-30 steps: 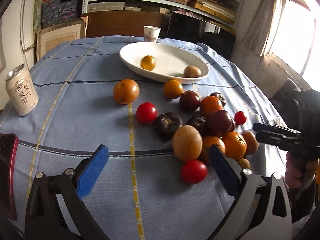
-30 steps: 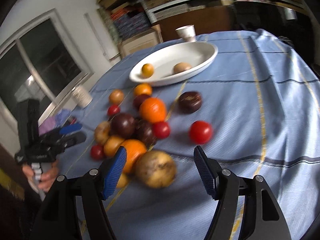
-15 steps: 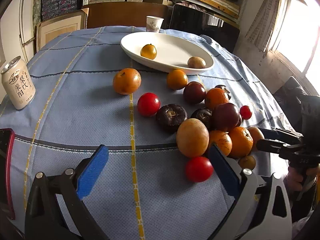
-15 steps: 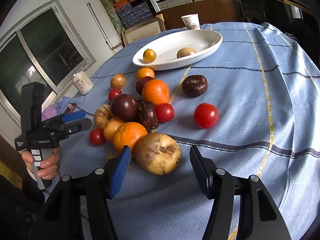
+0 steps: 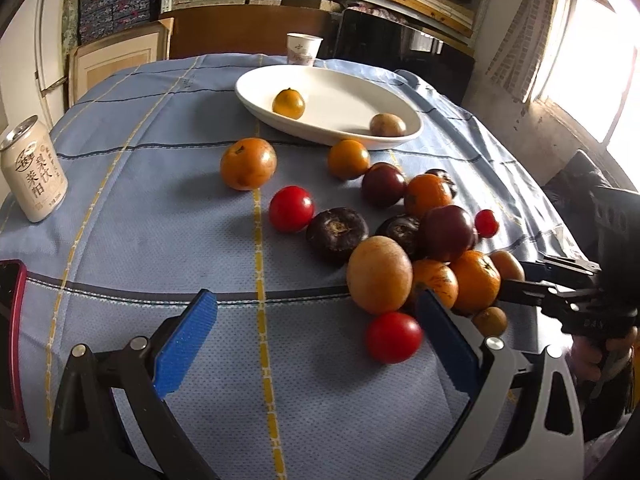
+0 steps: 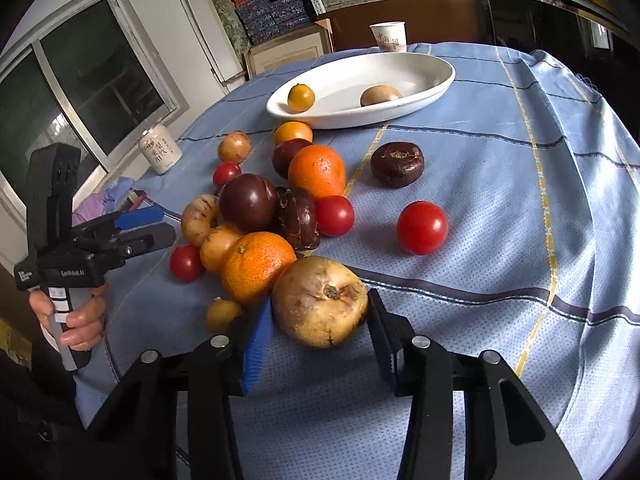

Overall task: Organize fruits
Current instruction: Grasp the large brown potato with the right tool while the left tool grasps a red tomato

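Now we have just been closing our right gripper (image 6: 320,320) on the tan fruit (image 6: 320,302), bound for the plate (image 6: 436,90); left gripper (image 5: 316,340) waits wide.

Can (image 5: 33,170), far left of the left gripper (image 5: 316,340): vertical Chinese print, reads roughly 梨汁 / 莱阳, round logo above unreadable. Paper cup (image 5: 304,49) beyond the plate: small print, illegible. Left gripper body, seen from the right wrist: tiny white lettering, unreadable.

A table under a blue striped cloth (image 5: 152,216) bears a white oval dish (image 5: 340,92), a paper cup (image 5: 303,49), a pale drink can (image 5: 34,174) and a loose cluster of fruits (image 6: 276,216).
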### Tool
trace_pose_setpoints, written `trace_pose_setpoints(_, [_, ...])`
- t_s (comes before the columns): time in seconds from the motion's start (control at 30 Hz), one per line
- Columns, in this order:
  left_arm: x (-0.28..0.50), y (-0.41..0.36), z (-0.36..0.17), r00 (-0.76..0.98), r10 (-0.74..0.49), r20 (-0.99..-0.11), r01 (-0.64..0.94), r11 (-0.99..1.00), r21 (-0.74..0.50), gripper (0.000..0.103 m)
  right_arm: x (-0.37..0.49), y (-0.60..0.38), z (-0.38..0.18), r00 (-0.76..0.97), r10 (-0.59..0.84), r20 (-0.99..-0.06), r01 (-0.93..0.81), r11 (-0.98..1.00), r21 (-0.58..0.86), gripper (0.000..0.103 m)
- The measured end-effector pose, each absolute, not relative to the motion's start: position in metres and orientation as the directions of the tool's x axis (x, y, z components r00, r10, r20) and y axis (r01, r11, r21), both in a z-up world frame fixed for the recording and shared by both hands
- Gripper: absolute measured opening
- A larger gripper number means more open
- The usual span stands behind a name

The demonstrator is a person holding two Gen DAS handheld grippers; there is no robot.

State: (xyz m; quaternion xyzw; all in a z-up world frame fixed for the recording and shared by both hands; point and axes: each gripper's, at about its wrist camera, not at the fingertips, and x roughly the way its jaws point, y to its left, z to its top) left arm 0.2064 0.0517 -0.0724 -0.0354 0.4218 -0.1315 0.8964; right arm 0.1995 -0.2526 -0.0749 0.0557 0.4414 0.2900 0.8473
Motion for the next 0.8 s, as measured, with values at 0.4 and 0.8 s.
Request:
trace_pose_setpoints(0.4, [0.196, 0.022, -0.080, 0.484, -0.427, -0.764, 0.413, 0.881, -0.231, 0.053, 0.205, -0.279, -0.064, 0.534, 0.553, -0.639, -0.358, 0.833, 0.422, 0.046])
trace_pose_setpoints(0.8, [0.204, 0.024, -0.090, 0.452, -0.409, -0.793, 0.385, 0.891, -0.240, 0.037, 0.203, -0.277, -0.065, 0.521, 0.557, -0.647, -0.371, 0.830, 0.417, 0.046])
